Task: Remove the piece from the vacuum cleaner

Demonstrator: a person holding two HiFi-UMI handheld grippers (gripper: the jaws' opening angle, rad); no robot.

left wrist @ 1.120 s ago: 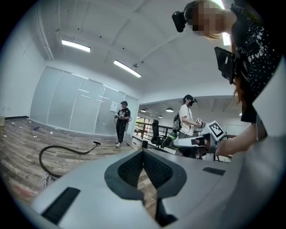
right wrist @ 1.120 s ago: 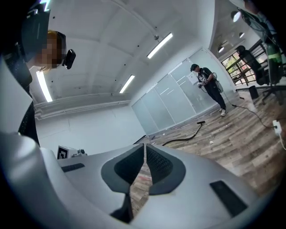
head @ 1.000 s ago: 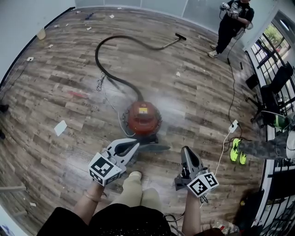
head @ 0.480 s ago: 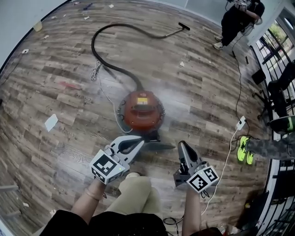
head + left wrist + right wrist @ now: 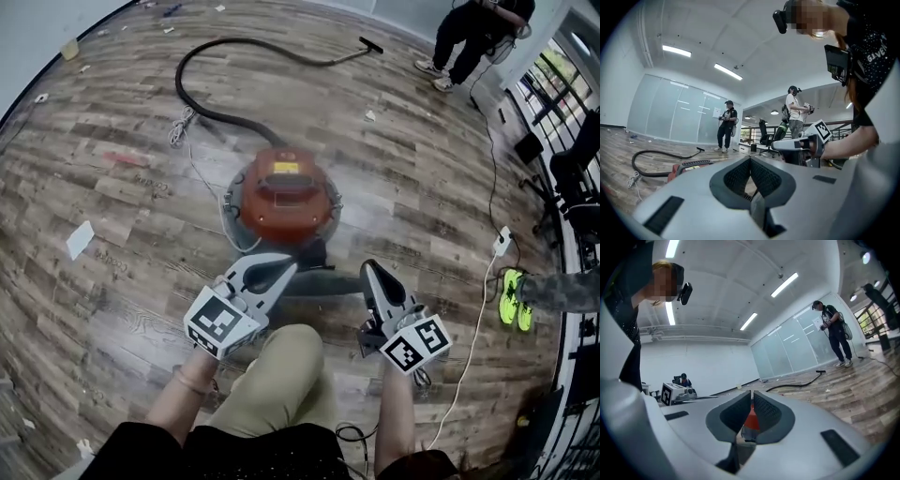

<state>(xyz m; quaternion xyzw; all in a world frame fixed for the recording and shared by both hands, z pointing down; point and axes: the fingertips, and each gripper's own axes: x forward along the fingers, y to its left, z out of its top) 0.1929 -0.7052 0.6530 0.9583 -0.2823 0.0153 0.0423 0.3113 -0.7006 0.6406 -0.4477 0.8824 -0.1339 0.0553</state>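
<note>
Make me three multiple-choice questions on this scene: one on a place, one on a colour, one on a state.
1. Where does the vacuum stand? A on a table; B on the floor ahead of the grippers; C on a chair.
2. What colour is its body? A blue; B red; C green.
3. How are the jaws of the left gripper and right gripper? A both shut; B both open; C one open.
Answers: B, it sits on the wood just past both tips; B, its shell is red; A, each gripper view shows the pads together, holding nothing.

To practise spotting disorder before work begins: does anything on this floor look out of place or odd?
Litter: a white paper lies left of the vacuum, with small scraps beyond it. The hose sprawls in a loop. Nothing looks broken.
</note>
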